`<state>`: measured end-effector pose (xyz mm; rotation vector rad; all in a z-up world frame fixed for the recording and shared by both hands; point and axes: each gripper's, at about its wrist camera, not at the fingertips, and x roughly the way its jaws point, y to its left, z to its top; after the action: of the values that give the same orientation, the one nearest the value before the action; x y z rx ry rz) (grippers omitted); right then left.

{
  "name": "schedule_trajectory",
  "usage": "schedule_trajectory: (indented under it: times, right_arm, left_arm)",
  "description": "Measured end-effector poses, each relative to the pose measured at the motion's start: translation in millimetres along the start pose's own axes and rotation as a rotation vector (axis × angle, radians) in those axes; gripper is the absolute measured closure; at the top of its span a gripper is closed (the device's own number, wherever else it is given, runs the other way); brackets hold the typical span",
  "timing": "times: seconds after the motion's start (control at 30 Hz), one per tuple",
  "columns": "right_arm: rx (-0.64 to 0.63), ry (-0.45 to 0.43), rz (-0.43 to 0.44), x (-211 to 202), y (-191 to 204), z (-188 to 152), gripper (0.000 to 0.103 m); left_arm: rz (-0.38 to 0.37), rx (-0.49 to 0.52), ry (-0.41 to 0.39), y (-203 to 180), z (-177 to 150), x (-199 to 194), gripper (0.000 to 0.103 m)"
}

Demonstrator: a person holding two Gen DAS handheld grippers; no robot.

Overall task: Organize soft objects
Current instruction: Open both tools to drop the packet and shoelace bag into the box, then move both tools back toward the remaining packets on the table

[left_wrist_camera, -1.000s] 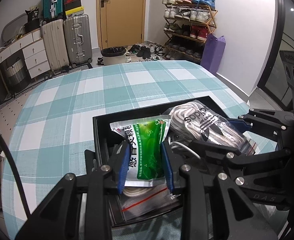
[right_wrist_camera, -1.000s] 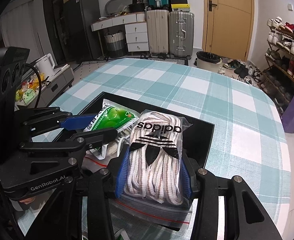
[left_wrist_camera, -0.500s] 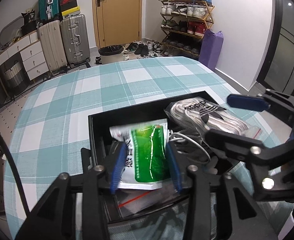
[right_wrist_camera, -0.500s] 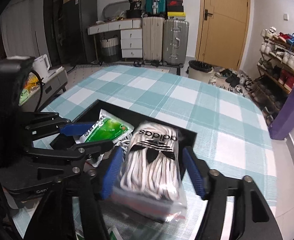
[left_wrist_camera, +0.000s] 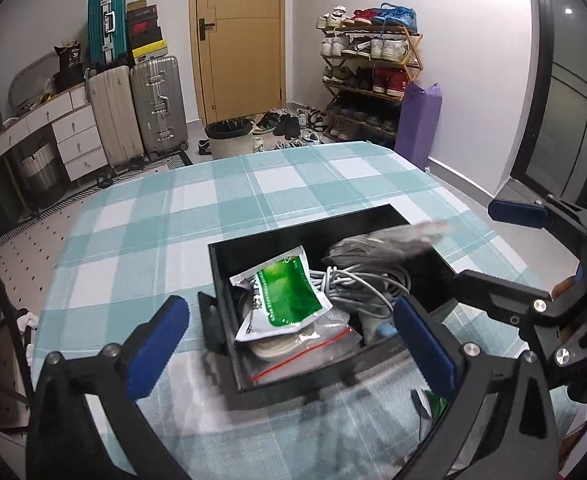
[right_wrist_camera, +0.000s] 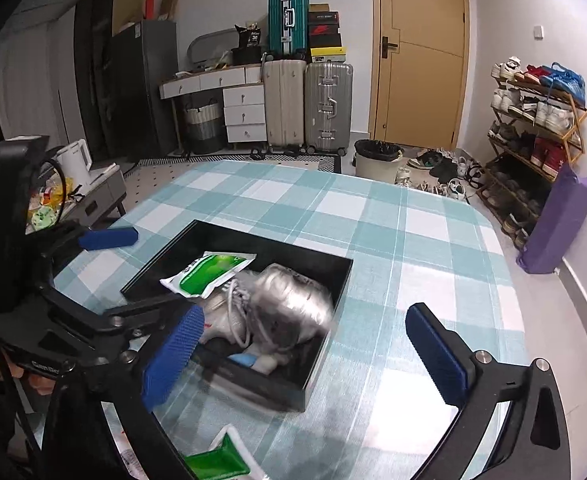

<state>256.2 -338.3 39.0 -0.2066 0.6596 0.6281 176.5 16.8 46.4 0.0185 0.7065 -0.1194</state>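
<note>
A black box [left_wrist_camera: 221, 276] [right_wrist_camera: 335, 292] sits on the checked tablecloth. In it lie a green and white pouch [left_wrist_camera: 283, 296] [right_wrist_camera: 207, 270], a coil of grey cable [left_wrist_camera: 363, 286], a clear zip bag with a red seal [left_wrist_camera: 305, 346] and a bagged bundle of shoelaces [left_wrist_camera: 377, 242] [right_wrist_camera: 293, 302], blurred in motion. My left gripper [left_wrist_camera: 289, 340] is open and empty above the box's near side. My right gripper [right_wrist_camera: 307, 352] is open and empty, just right of the box.
Another green pouch [right_wrist_camera: 217, 460] lies on the table near me, also in the left wrist view [left_wrist_camera: 433, 404]. Beyond the table stand suitcases [left_wrist_camera: 133, 112], a bin [left_wrist_camera: 229, 138], a shoe rack [left_wrist_camera: 367, 76] and a purple bag [left_wrist_camera: 417, 124].
Both grippers opened and pulled back and up. The green pouch and the bagged laces were let go and dropped into the box; the laces bag is still moving.
</note>
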Motion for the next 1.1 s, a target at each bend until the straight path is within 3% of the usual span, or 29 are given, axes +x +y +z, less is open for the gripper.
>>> schedule_trajectory:
  times: [0.53,1.1]
  right_arm:
    - [0.038,0.016,0.019,-29,11,-41,0.000]
    - [0.022,0.120,0.045,-32,24,-96,0.000]
  left_arm:
    - [0.021,-0.042,0.020,-1,-43,-34,0.000]
    - [0.012,-0.060,0.069,-7,-85,-52,0.000]
